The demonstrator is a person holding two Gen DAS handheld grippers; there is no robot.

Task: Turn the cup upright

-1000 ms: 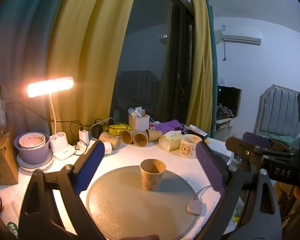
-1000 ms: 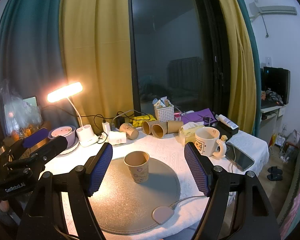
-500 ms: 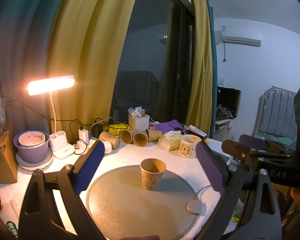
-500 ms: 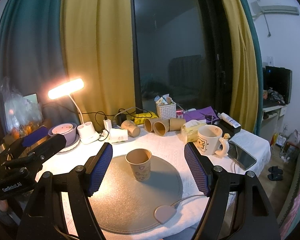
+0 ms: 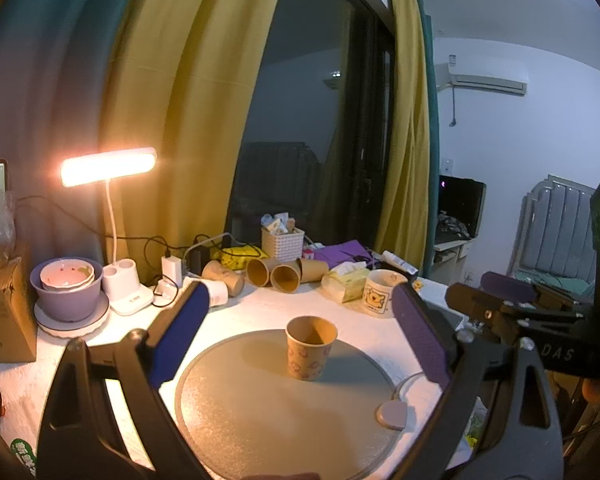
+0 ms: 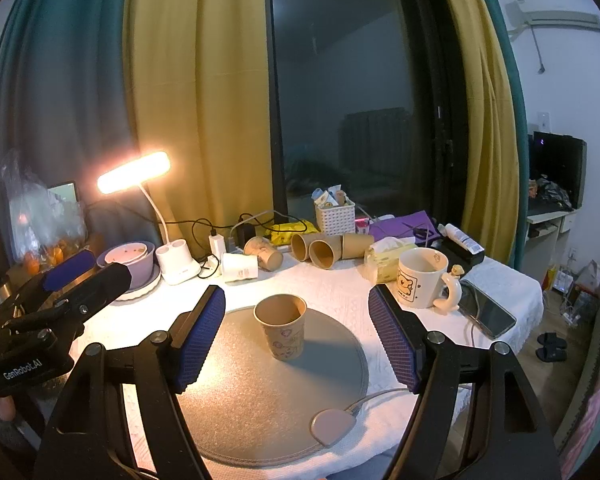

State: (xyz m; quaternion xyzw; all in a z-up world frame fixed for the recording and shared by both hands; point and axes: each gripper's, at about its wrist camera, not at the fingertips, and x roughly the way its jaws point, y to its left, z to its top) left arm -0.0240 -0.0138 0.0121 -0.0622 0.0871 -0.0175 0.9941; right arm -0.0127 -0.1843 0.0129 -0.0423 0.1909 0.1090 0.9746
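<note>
Standing upright, mouth up, the cup (image 6: 281, 326) is on the round mat (image 6: 260, 408); the flip is judged done. Both tools, left (image 5: 300, 336) and right (image 6: 296, 336), are spread and empty; withdrawal is best made clear of the rim.

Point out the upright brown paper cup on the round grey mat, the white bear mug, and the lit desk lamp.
Upright brown paper cup (image 6: 283, 334): right wrist view, printed side wall.
White bear mug (image 6: 419, 285): right wrist view, front wall.
Lit desk lamp (image 5: 108, 166): left wrist view, glowing bar.
</note>
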